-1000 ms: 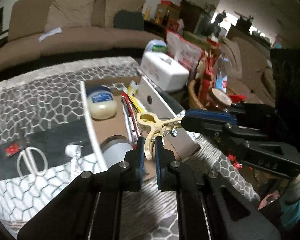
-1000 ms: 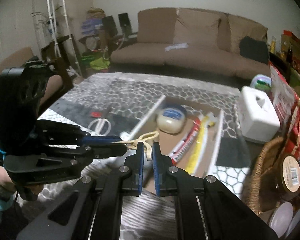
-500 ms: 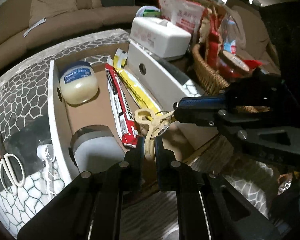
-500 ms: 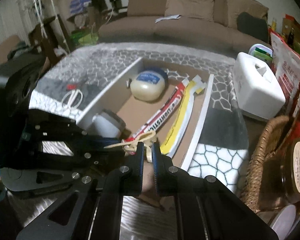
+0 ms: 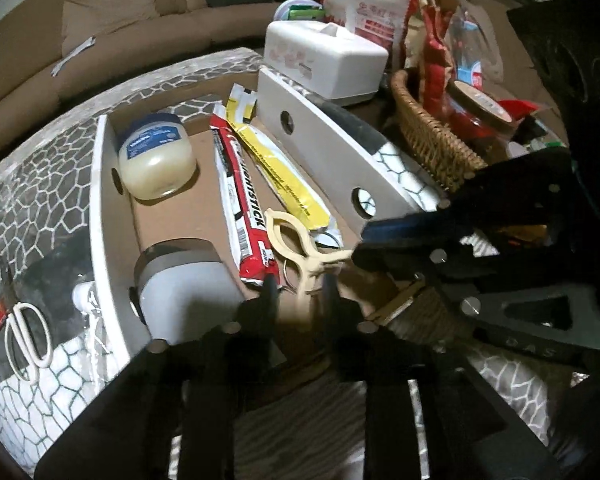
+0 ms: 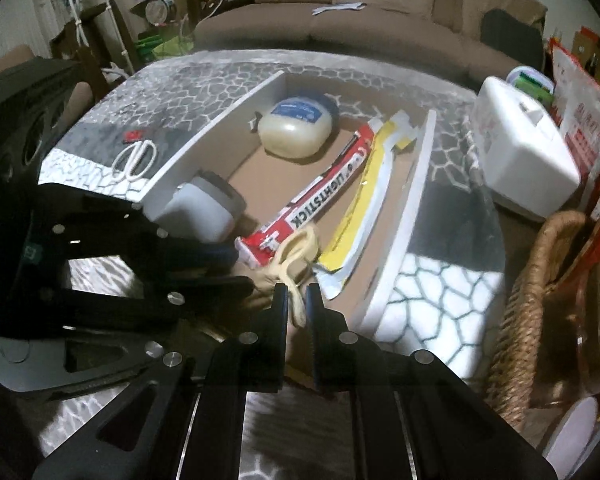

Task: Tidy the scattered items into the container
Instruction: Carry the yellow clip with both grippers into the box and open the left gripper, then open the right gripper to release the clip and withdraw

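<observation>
A cream plastic clip point(image 5: 300, 246) hangs low over the near end of the white-walled cardboard box point(image 5: 312, 136), above the red lightstick pack point(image 5: 244, 208). My left gripper point(image 5: 298, 280) has its fingers parted on either side of the clip's end. My right gripper point(image 6: 297, 298) is shut on the clip point(image 6: 294, 260); it shows in the left wrist view point(image 5: 354, 248) pinching the clip's other end. The box point(image 6: 404, 216) also holds a Vaseline jar point(image 6: 296, 128), a grey-capped white bottle point(image 6: 208, 206) and a yellow pack point(image 6: 364, 200).
White scissors point(image 5: 28, 340) and a small plastic-wrapped item point(image 5: 86, 300) lie on the patterned tablecloth left of the box. A white tissue box point(image 5: 324, 62) and a wicker basket point(image 5: 432, 136) of snacks stand to the right. A brown sofa point(image 6: 380, 20) is behind.
Both grippers have lowered the clip into the near end of the box. The left gripper's fingers have opened off the clip; the right stays shut on it.
</observation>
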The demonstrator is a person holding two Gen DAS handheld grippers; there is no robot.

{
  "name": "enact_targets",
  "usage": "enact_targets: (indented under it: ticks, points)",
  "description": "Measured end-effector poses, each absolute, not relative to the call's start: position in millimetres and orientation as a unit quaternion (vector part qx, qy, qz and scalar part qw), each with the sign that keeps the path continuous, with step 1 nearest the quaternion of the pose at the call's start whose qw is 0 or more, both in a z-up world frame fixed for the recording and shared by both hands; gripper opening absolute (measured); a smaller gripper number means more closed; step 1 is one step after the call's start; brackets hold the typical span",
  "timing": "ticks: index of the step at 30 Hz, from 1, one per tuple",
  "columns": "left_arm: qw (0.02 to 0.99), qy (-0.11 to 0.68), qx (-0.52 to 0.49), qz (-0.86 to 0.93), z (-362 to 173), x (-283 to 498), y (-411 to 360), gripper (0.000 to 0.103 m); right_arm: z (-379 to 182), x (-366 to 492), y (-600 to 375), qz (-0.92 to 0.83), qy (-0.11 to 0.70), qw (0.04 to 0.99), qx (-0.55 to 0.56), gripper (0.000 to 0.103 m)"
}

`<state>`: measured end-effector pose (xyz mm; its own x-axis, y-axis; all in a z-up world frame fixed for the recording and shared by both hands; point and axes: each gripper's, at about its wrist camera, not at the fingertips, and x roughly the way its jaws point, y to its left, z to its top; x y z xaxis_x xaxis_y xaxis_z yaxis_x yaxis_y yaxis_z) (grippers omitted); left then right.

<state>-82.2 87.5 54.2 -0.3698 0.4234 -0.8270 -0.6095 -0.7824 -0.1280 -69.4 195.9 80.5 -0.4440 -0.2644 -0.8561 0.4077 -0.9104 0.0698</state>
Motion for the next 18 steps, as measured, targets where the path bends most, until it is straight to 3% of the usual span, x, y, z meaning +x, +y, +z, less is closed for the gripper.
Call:
enact_targets:
  ticks: [3, 7, 9, 11, 12, 14, 18]
  points:
    - [0.322, 0.089, -0.469, 0.818, 56, -84, 86, 0.032, 80, -70, 199, -0.848, 0.071, 0.19, 0.49, 0.009]
    - [0.328, 0.083, -0.46, 0.821, 63, -81, 86, 0.055, 88, -71, 208, -0.856, 0.048, 0.183, 0.481, 0.014]
    - [0.327, 0.086, -0.458, 0.822, 64, -80, 86, 0.058, 93, -71, 215, -0.861, 0.026, 0.184, 0.474, 0.028]
    - [0.331, 0.081, -0.457, 0.821, 66, -80, 86, 0.066, 98, -71, 219, -0.863, -0.004, 0.195, 0.467, 0.048]
    - [0.334, 0.08, -0.455, 0.822, 66, -79, 87, 0.072, 101, -71, 220, -0.863, -0.015, 0.199, 0.463, 0.053]
    - [0.33, 0.087, -0.451, 0.825, 68, -77, 88, 0.075, 106, -70, 218, -0.87, -0.014, 0.191, 0.454, 0.079]
    - [0.323, 0.086, -0.445, 0.831, 72, -75, 84, 0.085, 120, -69, 223, -0.88, -0.051, 0.206, 0.425, 0.083]
